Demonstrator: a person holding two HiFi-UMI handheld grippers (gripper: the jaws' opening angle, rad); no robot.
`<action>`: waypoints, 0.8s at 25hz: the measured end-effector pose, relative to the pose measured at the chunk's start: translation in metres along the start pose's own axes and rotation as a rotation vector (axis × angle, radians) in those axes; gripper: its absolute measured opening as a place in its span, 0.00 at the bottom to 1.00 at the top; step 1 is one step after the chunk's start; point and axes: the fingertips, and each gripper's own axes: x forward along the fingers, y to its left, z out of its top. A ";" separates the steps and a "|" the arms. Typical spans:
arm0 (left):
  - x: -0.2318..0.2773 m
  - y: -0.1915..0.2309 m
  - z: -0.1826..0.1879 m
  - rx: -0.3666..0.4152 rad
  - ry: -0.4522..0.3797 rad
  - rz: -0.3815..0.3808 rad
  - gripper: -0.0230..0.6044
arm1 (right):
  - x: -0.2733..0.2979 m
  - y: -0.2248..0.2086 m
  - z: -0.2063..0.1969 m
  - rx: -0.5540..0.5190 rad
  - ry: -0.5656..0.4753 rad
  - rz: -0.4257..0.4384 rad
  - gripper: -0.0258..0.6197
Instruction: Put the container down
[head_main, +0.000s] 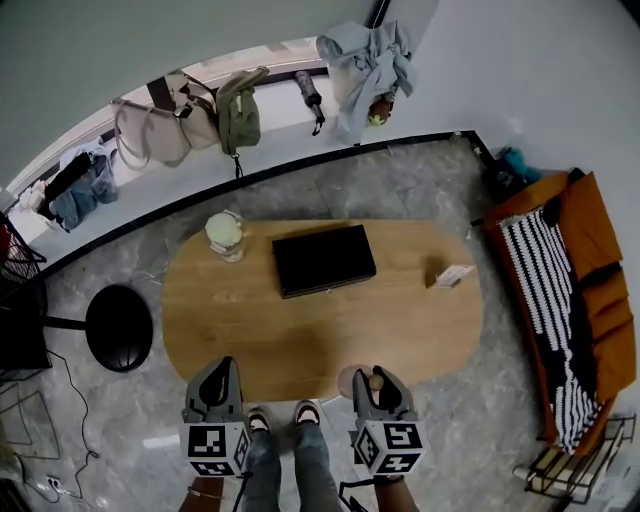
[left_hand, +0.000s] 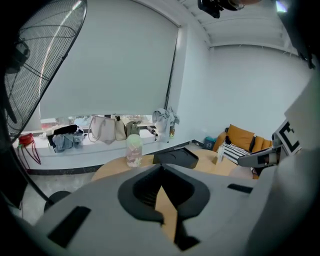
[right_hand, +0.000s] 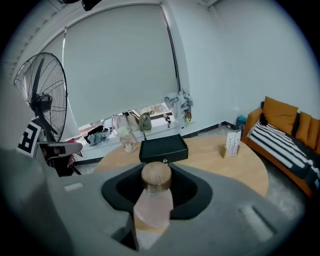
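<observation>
The container (head_main: 372, 381) is a small pale pink bottle with a round wooden stopper. My right gripper (head_main: 378, 388) is shut on it at the near edge of the oval wooden table (head_main: 300, 320). In the right gripper view the container (right_hand: 154, 197) stands upright between the jaws of the right gripper (right_hand: 152, 212), stopper on top. Beside it on the left, my left gripper (head_main: 220, 380) hangs at the table's near edge. The left gripper (left_hand: 162, 195) is shut with nothing in it; only a thin wedge of table shows between its jaws.
A black box (head_main: 323, 259) lies mid-table. A glass jar with a green lid (head_main: 226, 235) stands at the far left and a small card stand (head_main: 452, 274) at the right. A black stool (head_main: 119, 327) is left of the table and an orange sofa (head_main: 565, 300) to the right.
</observation>
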 end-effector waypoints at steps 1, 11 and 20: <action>0.004 -0.001 -0.008 -0.001 0.007 -0.001 0.03 | 0.004 -0.002 -0.007 0.001 0.006 0.000 0.25; 0.028 -0.004 -0.063 -0.025 0.057 -0.021 0.03 | 0.033 -0.015 -0.052 0.009 0.042 -0.014 0.25; 0.028 0.001 -0.070 -0.010 0.065 -0.007 0.03 | 0.046 -0.034 -0.074 0.033 0.063 -0.053 0.25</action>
